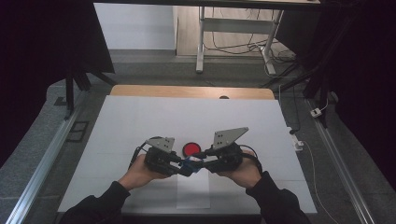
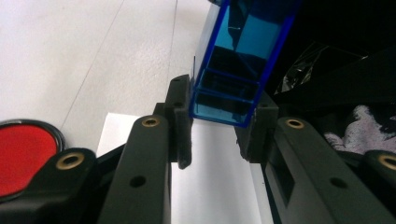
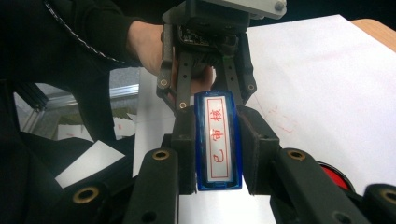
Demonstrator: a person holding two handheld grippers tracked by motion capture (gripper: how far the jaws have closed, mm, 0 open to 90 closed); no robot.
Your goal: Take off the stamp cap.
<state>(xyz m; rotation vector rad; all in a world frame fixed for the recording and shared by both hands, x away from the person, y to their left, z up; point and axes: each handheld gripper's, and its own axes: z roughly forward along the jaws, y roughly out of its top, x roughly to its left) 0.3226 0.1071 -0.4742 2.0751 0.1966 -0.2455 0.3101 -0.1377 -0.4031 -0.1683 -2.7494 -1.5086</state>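
Your two claws meet nose to nose near the middle of the white worktop, a little toward your side. Between them is a blue stamp. Your right claw is clamped on its sides, with the white label and its red characters facing the camera. Your left claw has its jaws set on either side of the stamp's clear blue end and close against it, but you cannot tell from here whether they are actually pressing it.

A red pad sits on the worktop just beyond the claws, close to both. A white sheet lies below them, reaching your edge of the worktop. There is wide bare surface to the left, right and far side; the far wooden edge is well apart.
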